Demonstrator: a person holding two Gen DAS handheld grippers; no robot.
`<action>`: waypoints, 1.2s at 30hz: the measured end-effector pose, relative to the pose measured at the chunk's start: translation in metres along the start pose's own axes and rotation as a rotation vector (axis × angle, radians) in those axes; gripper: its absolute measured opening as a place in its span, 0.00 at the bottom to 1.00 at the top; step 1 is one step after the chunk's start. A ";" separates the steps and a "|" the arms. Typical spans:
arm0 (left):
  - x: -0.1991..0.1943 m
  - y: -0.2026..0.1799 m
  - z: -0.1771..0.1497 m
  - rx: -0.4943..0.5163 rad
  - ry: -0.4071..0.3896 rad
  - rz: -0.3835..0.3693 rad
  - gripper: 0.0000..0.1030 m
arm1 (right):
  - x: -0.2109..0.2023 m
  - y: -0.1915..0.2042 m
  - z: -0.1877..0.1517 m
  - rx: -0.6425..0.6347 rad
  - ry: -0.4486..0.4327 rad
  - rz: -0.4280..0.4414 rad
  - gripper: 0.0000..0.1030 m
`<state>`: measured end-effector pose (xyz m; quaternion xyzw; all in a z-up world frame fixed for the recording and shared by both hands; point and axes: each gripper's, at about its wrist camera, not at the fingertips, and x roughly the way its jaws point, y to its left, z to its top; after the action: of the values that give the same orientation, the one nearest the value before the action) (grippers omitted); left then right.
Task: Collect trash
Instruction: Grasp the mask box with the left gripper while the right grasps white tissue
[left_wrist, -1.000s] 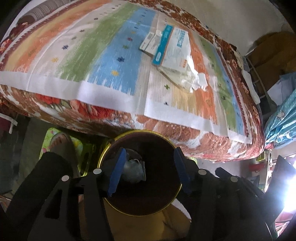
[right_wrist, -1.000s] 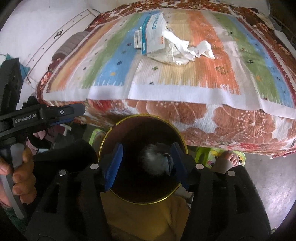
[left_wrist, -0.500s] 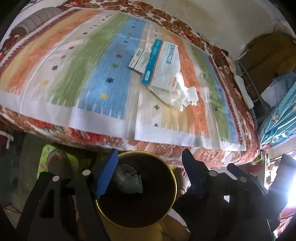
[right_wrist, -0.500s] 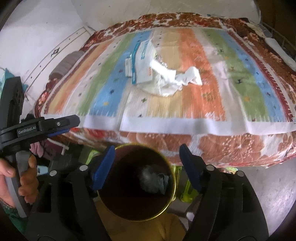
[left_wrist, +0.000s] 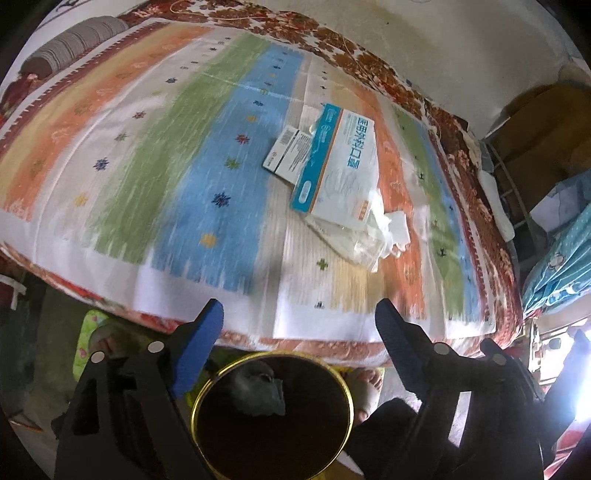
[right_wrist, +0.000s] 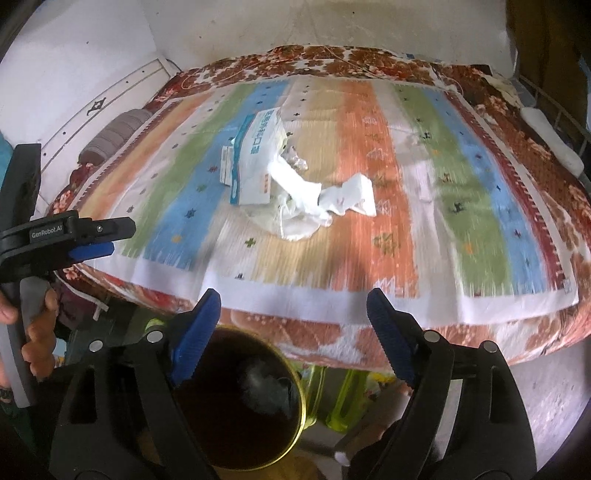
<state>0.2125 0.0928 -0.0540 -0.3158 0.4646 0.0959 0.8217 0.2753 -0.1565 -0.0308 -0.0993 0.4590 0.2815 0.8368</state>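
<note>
Left wrist view
- Left gripper (left_wrist: 297, 325): jaws spread wide, nothing held; blue pads are seen over the near edge of the bed.
- Bin (left_wrist: 207, 387): a round can with a gold rim, placed below the bed edge, between and under the fingers.
- Bin contents (left_wrist: 258, 387): a grey crumpled piece is seen inside; what it is cannot be told, the interior being dark.
- Trash on bed: a white and blue packet (left_wrist: 338, 166), a small carton (left_wrist: 290, 151) tucked just beside it, and crumpled white paper (left_wrist: 384, 229) touching the packet's near end.
- Blanket (left_wrist: 147, 147): striped, spread over a floral bedcover.

Right wrist view
- Right gripper (right_wrist: 293, 321): jaws spread wide, nothing held.
- Bin (right_wrist: 301, 391): set low and left of centre, partly behind the left finger; a grey wad (right_wrist: 258, 387) is seen inside.
- Trash: packet (right_wrist: 256, 158) and crumpled paper (right_wrist: 317, 195) lie together mid-bed, well apart from the bin.
- Left gripper (right_wrist: 92, 240): seen from the side at the left edge, gripped by a hand (right_wrist: 37, 325).
</note>
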 end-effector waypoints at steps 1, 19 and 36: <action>0.004 0.000 0.002 0.002 0.000 -0.001 0.83 | 0.002 0.000 0.002 -0.002 -0.002 0.000 0.75; 0.046 0.004 0.042 0.018 -0.034 -0.043 0.93 | 0.050 -0.054 0.043 0.140 -0.032 0.007 0.86; 0.101 0.013 0.064 0.074 -0.010 -0.132 0.93 | 0.126 -0.102 0.072 0.212 0.009 -0.006 0.84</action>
<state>0.3077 0.1283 -0.1193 -0.3147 0.4422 0.0260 0.8395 0.4370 -0.1614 -0.1035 -0.0129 0.4897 0.2286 0.8413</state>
